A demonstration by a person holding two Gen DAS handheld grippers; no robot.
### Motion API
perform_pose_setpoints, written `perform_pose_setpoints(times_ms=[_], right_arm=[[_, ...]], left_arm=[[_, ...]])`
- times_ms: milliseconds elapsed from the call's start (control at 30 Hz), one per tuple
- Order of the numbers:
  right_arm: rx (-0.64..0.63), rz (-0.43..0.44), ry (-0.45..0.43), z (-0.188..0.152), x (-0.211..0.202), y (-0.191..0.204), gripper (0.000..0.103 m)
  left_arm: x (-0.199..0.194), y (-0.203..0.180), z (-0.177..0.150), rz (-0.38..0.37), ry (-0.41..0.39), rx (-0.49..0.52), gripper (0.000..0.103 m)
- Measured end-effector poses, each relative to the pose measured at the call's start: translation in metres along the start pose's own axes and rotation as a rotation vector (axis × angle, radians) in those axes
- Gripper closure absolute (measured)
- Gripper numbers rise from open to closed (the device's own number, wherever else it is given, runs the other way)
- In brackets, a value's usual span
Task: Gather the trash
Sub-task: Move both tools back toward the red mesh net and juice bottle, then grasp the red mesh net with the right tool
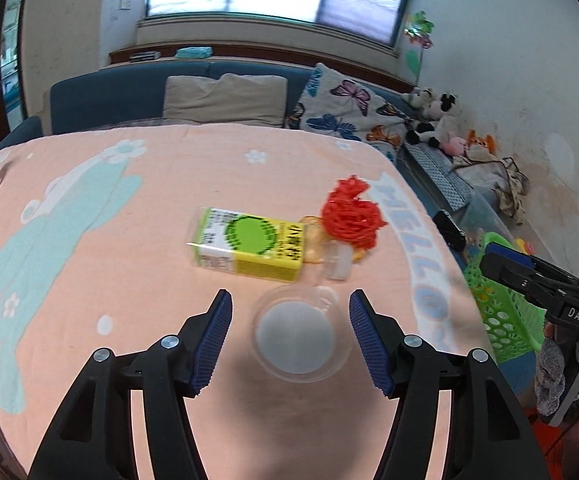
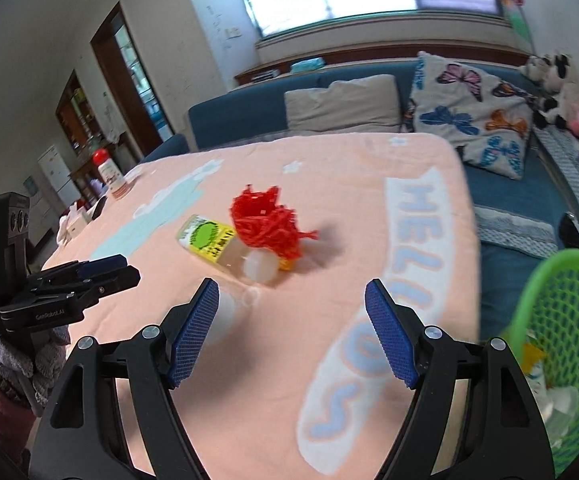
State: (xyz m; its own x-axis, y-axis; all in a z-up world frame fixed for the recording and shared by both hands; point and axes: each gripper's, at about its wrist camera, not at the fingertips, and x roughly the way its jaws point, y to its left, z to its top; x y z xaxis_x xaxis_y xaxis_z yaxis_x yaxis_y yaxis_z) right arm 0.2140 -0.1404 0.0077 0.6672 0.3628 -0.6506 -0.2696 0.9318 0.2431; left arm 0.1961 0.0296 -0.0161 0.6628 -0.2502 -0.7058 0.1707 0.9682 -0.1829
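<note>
Left hand-held gripper (image 1: 290, 308), jaws wide and empty, frames a clear, thin-walled plastic cup (image 1: 295, 334) upright on the pink-clothed desk (image 1: 89, 264): probably light, crushable, slippery, so best pinched gently across its rim. Right hand-held gripper (image 2: 292, 300) likewise stands wide, empty.

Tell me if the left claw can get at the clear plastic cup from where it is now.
Probably yes. The left claw is open with the clear round plastic cup lying between its blue pads, untouched. Nothing blocks it; the yellow-green carton lies farther off.
</note>
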Motion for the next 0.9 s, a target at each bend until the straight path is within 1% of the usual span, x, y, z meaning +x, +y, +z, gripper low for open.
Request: perform_pose_setpoints(times_ms=[200,533,733,800,900], right_arm=[[-0.041,0.022,0.025,0.012,0.031,0.015,0.027],[-0.069,0.028,0.068,0.027,0.087,0.022,0.025],[-0.071,0.018,0.089,0.034,0.114,0.021,0.023],[-0.086,0.002,0.09,0.036,0.121,0.023,0.023],[-0.094,-0.007,0.095,0.038,0.131,0.023,0.023]], left_arm=[[0.002,0.02,-0.001,0.022,0.006,-0.031,0.042],[0.008,0.045,-0.002,0.043,0.018,-0.069,0.042],[0.018,0.058,0.0,0.047,0.032,-0.084,0.041],[0.021,0.06,0.001,0.046,0.039,-0.086,0.04],[0.026,0.062,0.001,0.044,0.048,-0.085,0.038]])
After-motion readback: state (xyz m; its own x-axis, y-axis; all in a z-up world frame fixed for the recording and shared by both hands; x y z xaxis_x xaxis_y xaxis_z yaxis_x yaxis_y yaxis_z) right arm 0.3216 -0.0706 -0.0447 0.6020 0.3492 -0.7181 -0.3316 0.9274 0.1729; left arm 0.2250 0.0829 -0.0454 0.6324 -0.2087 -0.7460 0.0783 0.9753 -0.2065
